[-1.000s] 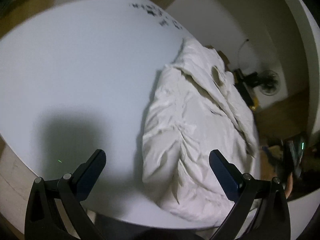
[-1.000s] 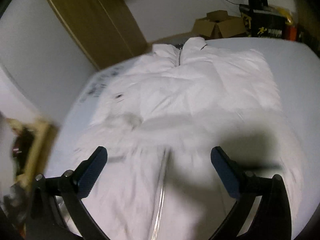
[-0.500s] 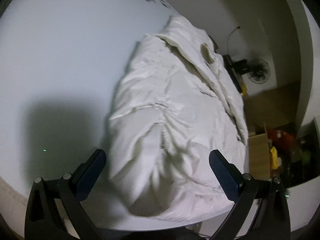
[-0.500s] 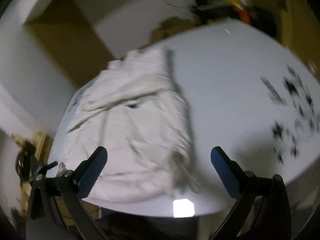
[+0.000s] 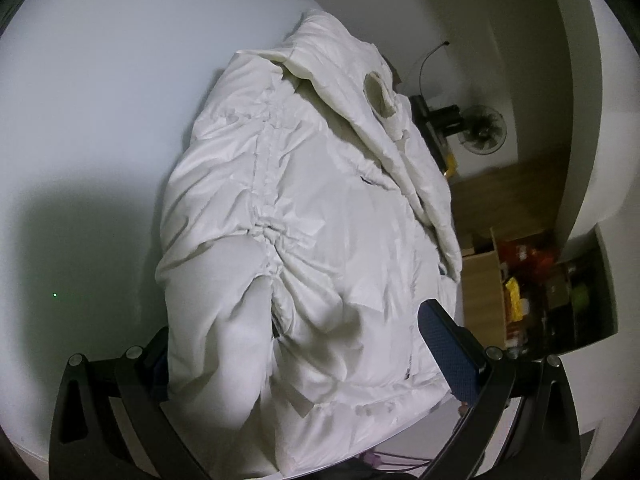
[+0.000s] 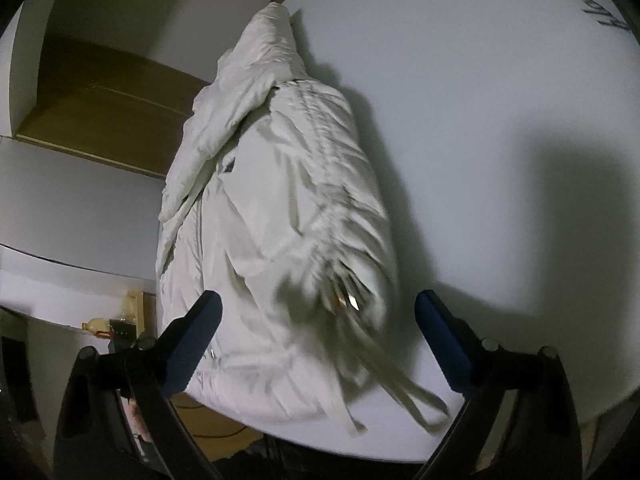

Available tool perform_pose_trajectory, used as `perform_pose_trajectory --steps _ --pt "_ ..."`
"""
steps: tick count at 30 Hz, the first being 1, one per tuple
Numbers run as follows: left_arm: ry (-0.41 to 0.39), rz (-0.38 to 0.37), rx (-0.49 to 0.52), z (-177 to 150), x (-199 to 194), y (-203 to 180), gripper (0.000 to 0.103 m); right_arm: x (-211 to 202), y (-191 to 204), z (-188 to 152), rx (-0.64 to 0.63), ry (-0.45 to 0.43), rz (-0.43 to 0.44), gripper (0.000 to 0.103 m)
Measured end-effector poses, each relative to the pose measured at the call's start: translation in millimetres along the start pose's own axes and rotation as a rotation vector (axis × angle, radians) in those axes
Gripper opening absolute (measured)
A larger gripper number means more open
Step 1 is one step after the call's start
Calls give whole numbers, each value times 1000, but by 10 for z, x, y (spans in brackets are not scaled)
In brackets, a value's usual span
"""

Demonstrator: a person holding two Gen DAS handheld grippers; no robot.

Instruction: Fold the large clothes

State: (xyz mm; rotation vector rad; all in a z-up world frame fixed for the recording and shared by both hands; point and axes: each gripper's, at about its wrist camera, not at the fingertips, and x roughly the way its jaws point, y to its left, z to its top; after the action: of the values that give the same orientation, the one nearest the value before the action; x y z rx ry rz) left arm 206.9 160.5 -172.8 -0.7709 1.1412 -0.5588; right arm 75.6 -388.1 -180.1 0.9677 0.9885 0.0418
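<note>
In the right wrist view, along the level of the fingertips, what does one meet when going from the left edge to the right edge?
Wooden stand beyond the table edge → left blue finger pad → white padded jacket → jacket's drawstrings → right blue finger pad → bare white table.

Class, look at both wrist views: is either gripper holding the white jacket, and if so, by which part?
Nothing is held. The left gripper and right gripper, whose jaws just narrowed slightly, straddle the white jacket's near hem, open and unclamped.
</note>
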Motion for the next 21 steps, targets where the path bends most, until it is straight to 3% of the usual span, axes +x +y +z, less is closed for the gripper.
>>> perform_pose_trajectory --steps 7,8,9,10,12,14,18,21 --pt "3 70 72 -25 114 -161 101 186 93 -83 18 20 33 63" --pt "4 78 80 -21 136 -185 100 219 93 -84 27 21 23 53" --pt "6 90 89 -17 159 -210 93 224 61 -109 36 29 14 36" --pt "7 104 93 -15 171 -216 86 262 21 -117 57 39 25 30" --pt "3 146 88 -9 182 -201 50 268 -63 -130 84 41 56 20" --pt "3 165 66 4 176 -132 36 277 -82 -137 83 38 61 17" --pt "14 136 26 23 153 -1 22 300 -62 -154 72 30 53 15" --pt "27 127 26 22 168 24 17 286 -60 -163 63 25 43 14"
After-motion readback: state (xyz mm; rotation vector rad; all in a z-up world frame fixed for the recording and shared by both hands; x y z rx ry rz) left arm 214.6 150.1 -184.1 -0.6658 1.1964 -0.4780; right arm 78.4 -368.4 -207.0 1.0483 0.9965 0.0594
